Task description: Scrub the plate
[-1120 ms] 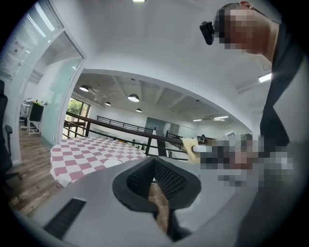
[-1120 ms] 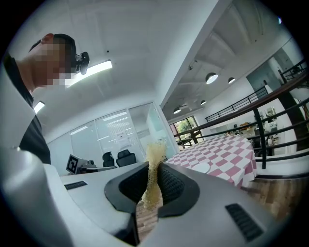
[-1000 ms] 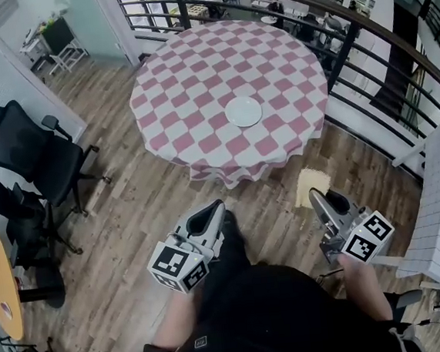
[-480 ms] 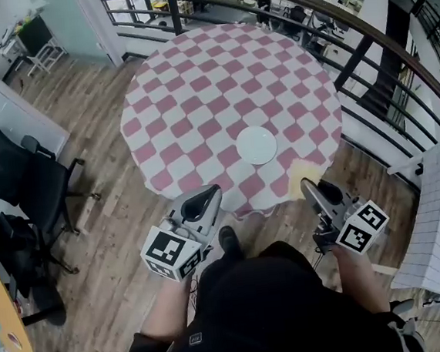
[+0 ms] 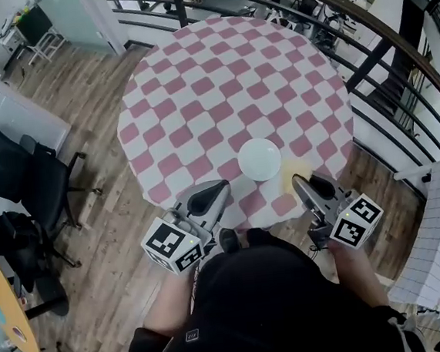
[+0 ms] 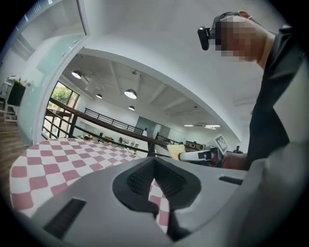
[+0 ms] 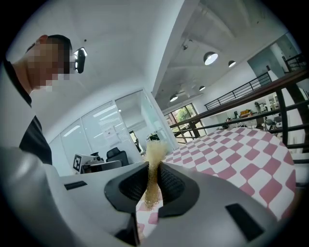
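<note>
A white plate [image 5: 259, 159] lies near the front edge of a round table [image 5: 196, 88] under a pink-and-white checked cloth. My right gripper [image 5: 298, 180] is shut on a yellow scrubbing sponge [image 5: 291, 171], just right of the plate at the table's rim. In the right gripper view the sponge [image 7: 153, 166] stands pinched between the black pads [image 7: 170, 182]. My left gripper [image 5: 219, 187] is shut with nothing in it and sits at the table's front edge, left of the plate. In the left gripper view its pads [image 6: 138, 181] meet, and the right gripper holding the sponge [image 6: 175, 153] shows beyond.
A dark railing [image 5: 360, 18] curves behind and right of the table. Black office chairs [image 5: 15, 179] stand on the wooden floor at the left, with an orange table [image 5: 1, 297] below them. A white gridded panel [image 5: 434, 228] lies at the right.
The person has walked up to the table. Both grippers moved forward from over the floor to the table's front edge, the sponge staying in the right one. The plate now lies close ahead.
</note>
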Demonstrator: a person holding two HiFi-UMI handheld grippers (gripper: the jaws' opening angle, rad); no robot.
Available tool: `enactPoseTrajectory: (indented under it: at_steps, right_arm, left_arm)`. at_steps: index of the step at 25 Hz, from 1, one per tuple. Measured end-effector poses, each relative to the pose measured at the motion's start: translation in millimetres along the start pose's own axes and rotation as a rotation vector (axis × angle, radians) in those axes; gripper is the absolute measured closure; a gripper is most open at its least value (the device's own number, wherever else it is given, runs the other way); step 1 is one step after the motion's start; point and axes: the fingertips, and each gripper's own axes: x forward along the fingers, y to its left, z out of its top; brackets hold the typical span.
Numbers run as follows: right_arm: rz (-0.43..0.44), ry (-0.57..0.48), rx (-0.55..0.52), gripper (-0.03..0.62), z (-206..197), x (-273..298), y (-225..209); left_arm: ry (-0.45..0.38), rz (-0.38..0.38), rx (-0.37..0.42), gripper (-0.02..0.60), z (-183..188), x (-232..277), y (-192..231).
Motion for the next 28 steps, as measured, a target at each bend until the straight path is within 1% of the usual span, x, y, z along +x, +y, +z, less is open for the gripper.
enactPoseTrajectory:
  at_steps: [3,5,7,9,11,13,15,19,20,23,25,28]
  right_arm:
    - [0.023,0.013,0.01,0.539,-8.8,-0.6,-21.1]
    - [0.043,0.029,0.005,0.539,-8.2,1.7,-34.3]
    - [0.066,0.056,0.013,0.54,-12.9,4.2,-43.4]
    - [0.088,0.097,0.031,0.539,-22.9,10.6,-52.5]
    - [0.106,0.141,0.051,0.54,-36.6,21.2,-60.7]
    - [0.112,0.182,0.063,0.54,-50.1,34.6,-67.0]
    - [0.097,0.222,0.062,0.539,-61.9,49.0,-75.7]
    - [0.07,0.298,0.072,0.54,-83.6,73.4,-93.1]
    - [0.069,0.321,0.074,0.54,-90.1,77.7,-96.1]
    - [0.066,0.402,0.075,0.539,-114.2,89.1,-104.5]
    - [0.061,0.457,0.072,0.54,-133.1,97.5,-109.8]
    - [0.052,0.543,0.072,0.539,-164.4,106.9,-114.0]
  left_arm:
    - [0.028,0.018,0.006,0.577,-14.9,18.6,2.0]
    - [0.037,0.038,-0.025,0.577,-19.0,31.9,8.5]
    - [0.058,0.079,-0.047,0.577,-25.9,40.7,16.5]
    - [0.101,0.129,-0.054,0.577,-37.8,49.6,28.2]
    - [0.142,0.162,-0.077,0.577,-53.1,57.8,41.0]
    - [0.182,0.172,-0.106,0.577,-69.2,63.8,52.2]
    - [0.228,0.174,-0.123,0.577,-85.7,69.8,62.7]
    - [0.338,0.192,-0.122,0.574,-121.4,85.6,86.2]
    - [0.359,0.194,-0.126,0.568,-129.9,90.3,91.7]
    - [0.401,0.182,-0.166,0.48,-153.0,103.9,104.3]
    - [0.43,0.181,-0.178,0.467,-166.9,110.9,113.3]
    - [0.485,0.205,-0.18,0.443,-189.6,117.2,128.2]
